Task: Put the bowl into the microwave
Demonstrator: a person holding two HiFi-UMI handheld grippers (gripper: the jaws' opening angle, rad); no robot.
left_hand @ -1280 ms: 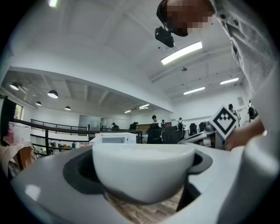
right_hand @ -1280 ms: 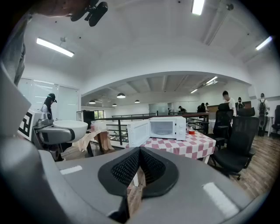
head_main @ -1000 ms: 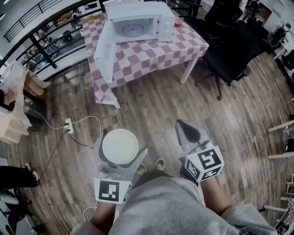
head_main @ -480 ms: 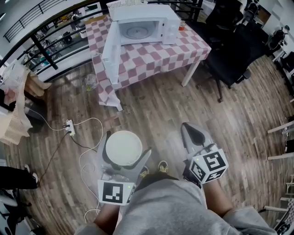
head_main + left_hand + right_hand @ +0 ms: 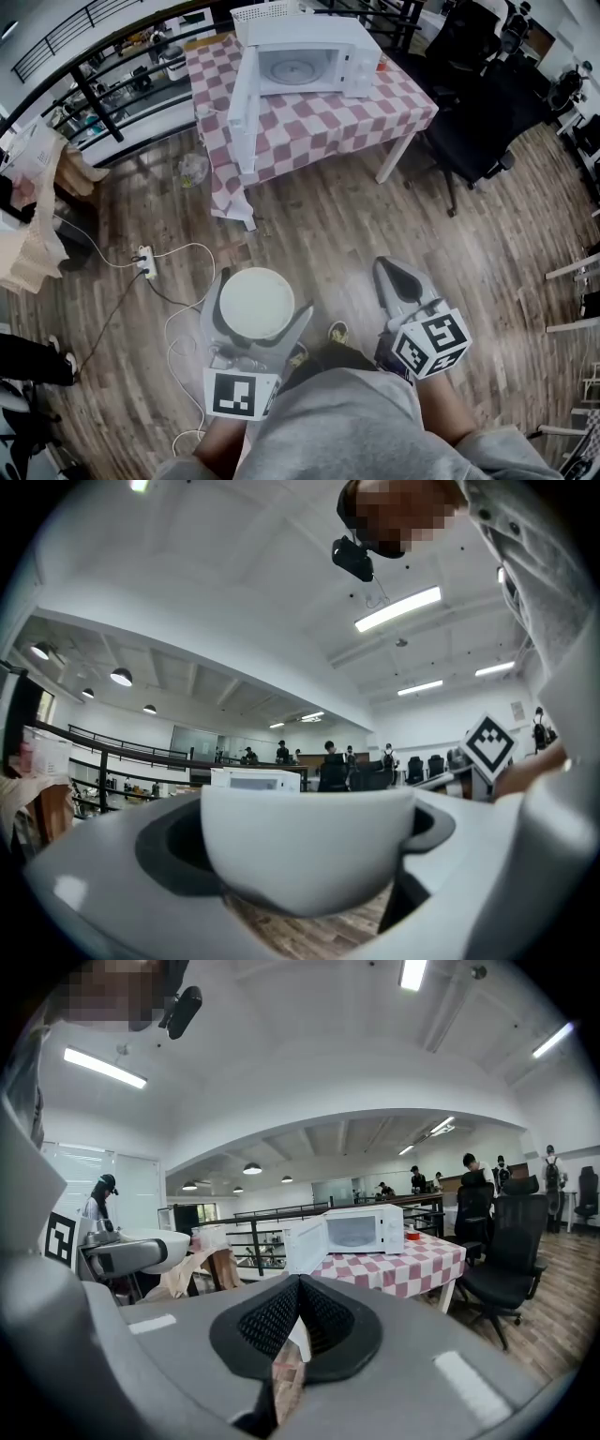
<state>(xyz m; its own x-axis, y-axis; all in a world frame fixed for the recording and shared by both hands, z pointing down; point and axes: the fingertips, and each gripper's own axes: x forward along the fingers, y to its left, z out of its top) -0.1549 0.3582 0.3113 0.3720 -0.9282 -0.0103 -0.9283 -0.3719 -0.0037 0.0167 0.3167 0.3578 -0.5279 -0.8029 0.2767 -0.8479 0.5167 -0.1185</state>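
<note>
A white bowl (image 5: pixel 256 303) is held upright between the jaws of my left gripper (image 5: pixel 255 302), low at the left of the head view; it fills the left gripper view as a white bowl (image 5: pixel 307 847). The white microwave (image 5: pixel 305 56) stands on the checked table (image 5: pixel 319 117) far ahead, its door (image 5: pixel 244 111) swung wide open to the left and the cavity with its turntable showing. In the right gripper view the microwave (image 5: pixel 354 1231) is ahead, slightly right. My right gripper (image 5: pixel 394 277) is shut with nothing in it, beside the left one.
A power strip (image 5: pixel 144 262) with white cables lies on the wooden floor left of my path. Black office chairs (image 5: pixel 478 103) stand right of the table. A railing (image 5: pixel 94 103) runs along the left, with a draped chair (image 5: pixel 33 216) near it. A white basket (image 5: pixel 262 11) sits behind the microwave.
The table and microwave have shifted right and slightly lower in the head view as I walk toward them. Both grippers keep their pose, the bowl still held.
</note>
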